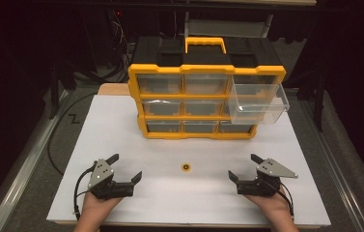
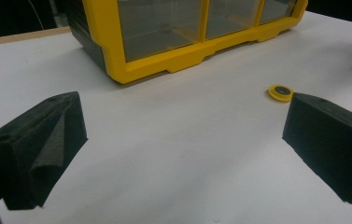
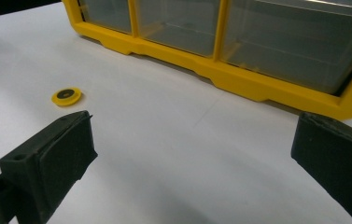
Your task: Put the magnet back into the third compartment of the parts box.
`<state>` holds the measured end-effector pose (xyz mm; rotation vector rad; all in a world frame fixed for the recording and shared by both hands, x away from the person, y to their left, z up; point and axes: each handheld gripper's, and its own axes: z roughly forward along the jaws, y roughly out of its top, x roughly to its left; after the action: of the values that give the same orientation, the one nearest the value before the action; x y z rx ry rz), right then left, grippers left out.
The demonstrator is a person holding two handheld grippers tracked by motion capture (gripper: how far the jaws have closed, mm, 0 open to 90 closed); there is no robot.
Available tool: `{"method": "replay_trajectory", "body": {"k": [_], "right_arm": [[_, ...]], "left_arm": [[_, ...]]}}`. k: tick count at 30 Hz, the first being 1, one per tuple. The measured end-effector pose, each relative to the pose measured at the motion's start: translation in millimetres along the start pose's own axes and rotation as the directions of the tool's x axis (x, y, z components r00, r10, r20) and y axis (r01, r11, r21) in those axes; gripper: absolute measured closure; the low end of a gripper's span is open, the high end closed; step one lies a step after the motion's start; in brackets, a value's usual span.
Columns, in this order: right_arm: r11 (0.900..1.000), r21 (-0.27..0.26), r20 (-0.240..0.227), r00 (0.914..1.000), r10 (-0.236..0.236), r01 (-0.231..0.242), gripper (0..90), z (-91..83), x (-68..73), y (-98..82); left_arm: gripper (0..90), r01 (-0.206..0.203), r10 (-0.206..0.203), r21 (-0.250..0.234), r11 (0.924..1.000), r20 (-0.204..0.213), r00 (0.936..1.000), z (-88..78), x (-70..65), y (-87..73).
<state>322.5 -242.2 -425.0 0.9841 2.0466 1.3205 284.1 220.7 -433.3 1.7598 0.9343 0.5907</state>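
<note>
On the white table (image 1: 121, 125), between the wide-open left gripper (image 1: 126, 170) and wide-open right gripper (image 1: 243, 166), lies the small yellow disc (image 1: 186, 167), well apart from both; a low, level approach straddling its thin rim should suit placement into the pulled-out clear drawer (image 1: 259, 104) of the yellow organiser (image 1: 207, 71).

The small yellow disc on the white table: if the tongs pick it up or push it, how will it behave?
The small yellow disc lies flat and thin, so it probably slides when pushed rather than rolls. It looks light and rigid. Its low edge against the white table may make gripping awkward, and the tongs could slip off.
</note>
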Motion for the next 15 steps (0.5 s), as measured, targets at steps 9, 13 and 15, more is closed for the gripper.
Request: {"method": "replay_trajectory", "body": {"k": [9,13,15], "right_arm": [[0.999,0.024,-0.032,0.999,-0.031,0.032,0.9,16.4,10.5,10.8],[0.998,0.041,-0.041,0.9982,-0.042,0.044,0.9,21.5,14.4,11.6],[0.998,0.047,-0.046,0.9978,-0.048,0.05,0.9,24.4,15.7,12.6]], "left_arm": [[0.7,-0.002,0.002,-0.002,1.0,0.006,1.0,0.0,0.1,-0.2],[0.7,-0.007,0.007,-0.005,1.0,0.002,1.0,-0.5,0.3,-0.1],[0.7,-0.007,0.007,-0.006,1.0,0.001,1.0,-0.6,0.2,-0.1]]}}
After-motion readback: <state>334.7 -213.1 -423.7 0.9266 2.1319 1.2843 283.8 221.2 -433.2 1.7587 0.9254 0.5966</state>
